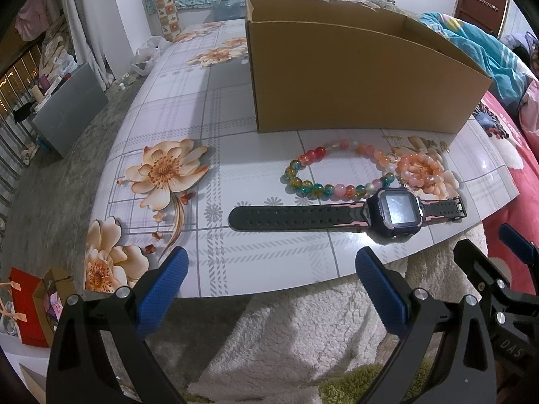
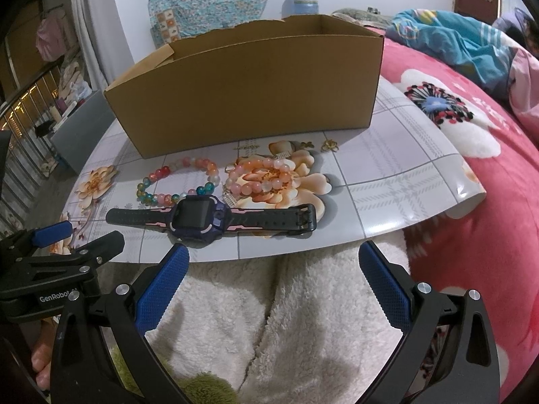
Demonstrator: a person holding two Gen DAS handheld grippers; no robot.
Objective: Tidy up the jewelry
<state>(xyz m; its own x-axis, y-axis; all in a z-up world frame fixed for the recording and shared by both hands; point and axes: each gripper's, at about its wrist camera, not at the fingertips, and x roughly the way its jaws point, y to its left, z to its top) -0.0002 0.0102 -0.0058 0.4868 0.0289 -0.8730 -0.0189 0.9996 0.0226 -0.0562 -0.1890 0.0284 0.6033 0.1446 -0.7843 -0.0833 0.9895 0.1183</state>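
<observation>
A dark smartwatch [image 1: 394,213] [image 2: 198,219] with pink strap accents lies flat near the front edge of the floral table [image 1: 209,118] [image 2: 387,175]. Just behind it lie a multicolour bead bracelet [image 1: 303,181] [image 2: 141,188] and, to its right, a pink-orange bead bracelet [image 1: 409,163] [image 2: 266,163] with small silver charms. A small gold piece [image 2: 329,145] sits near the open cardboard box [image 1: 353,77] [image 2: 252,101] further back. My left gripper [image 1: 274,286] [image 2: 81,237] and right gripper [image 2: 274,279] [image 1: 492,245] hover open before the table edge, holding nothing.
A white fleece blanket [image 2: 303,303] lies below the table's front edge. A pink floral bedspread [image 2: 471,235] and blue bedding [image 2: 454,43] are to the right. A grey cabinet [image 1: 70,111] and a red gift bag [image 1: 27,306] stand on the floor to the left.
</observation>
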